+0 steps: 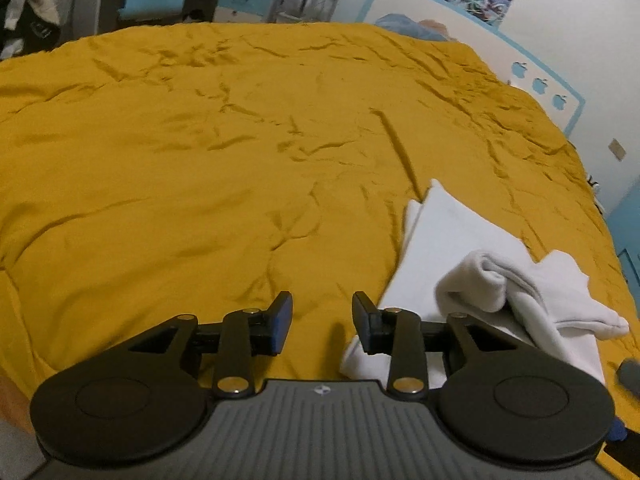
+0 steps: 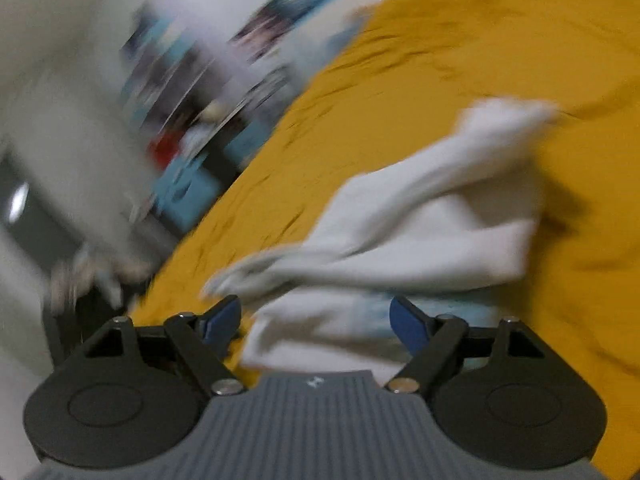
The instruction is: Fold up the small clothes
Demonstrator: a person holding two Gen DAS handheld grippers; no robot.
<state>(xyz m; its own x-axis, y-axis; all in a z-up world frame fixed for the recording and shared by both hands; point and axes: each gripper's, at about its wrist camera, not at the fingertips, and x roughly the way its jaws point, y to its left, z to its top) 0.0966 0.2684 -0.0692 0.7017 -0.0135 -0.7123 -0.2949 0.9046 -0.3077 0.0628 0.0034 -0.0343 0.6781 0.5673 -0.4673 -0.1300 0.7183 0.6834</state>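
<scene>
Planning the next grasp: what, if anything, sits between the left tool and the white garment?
Nothing visible. Only bare yellow bedspread lies ahead of the open left tool; the white garment lies just to its right, its near edge already beside the right-hand finger.

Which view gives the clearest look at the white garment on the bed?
The left wrist view: the white garment is sharp there, its folded layers and bunched top readable, though partly cut off. The right wrist view shows more of it, but smeared by motion blur.
</scene>
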